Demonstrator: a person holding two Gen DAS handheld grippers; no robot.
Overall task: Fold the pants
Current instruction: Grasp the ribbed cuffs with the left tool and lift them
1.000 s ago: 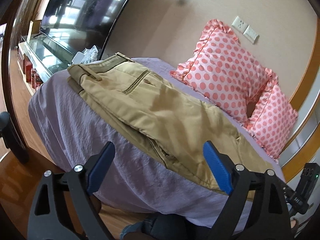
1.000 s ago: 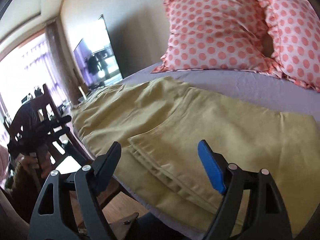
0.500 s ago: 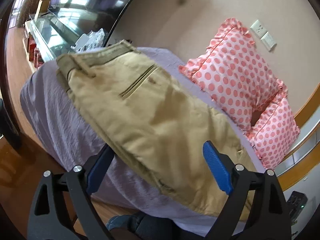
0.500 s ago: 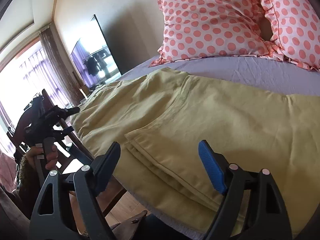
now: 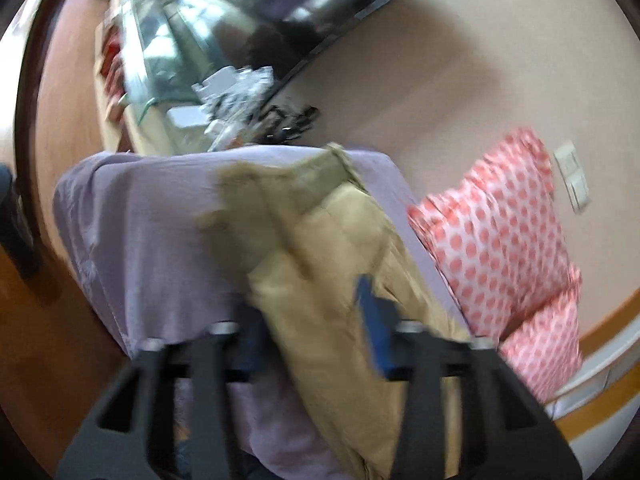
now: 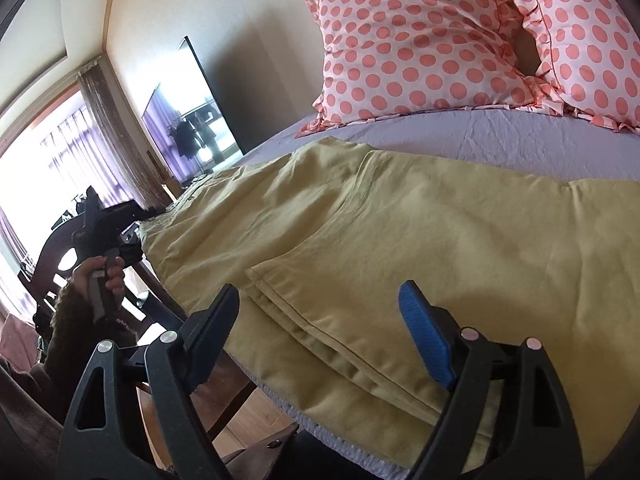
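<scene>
Khaki pants (image 6: pixel 360 240) lie lengthwise on the lilac bed sheet (image 6: pixel 540 140), folded leg on leg, with the waistband at the far left. My right gripper (image 6: pixel 320 320) is open just above the near edge of the pants, with the layered fabric edges between its fingers. In the blurred left wrist view the pants (image 5: pixel 340 280) run from the waistband towards me. My left gripper (image 5: pixel 312 328) has its fingers on either side of the pants' edge, and the fabric fills the gap. The left gripper also shows in the right wrist view (image 6: pixel 108 232), held at the waistband end.
Two pink polka-dot pillows (image 6: pixel 420 48) stand against the wall behind the pants. A television (image 6: pixel 192 120) and a low glass-topped cabinet (image 5: pixel 160 60) stand past the foot of the bed. A dark wooden chair (image 6: pixel 52 248) is beside the bed. The floor is wood.
My left gripper has swung fast to the waistband end and its fingers have narrowed around the pants' edge. My right gripper has moved lower and closer to the near edge, staying open.
</scene>
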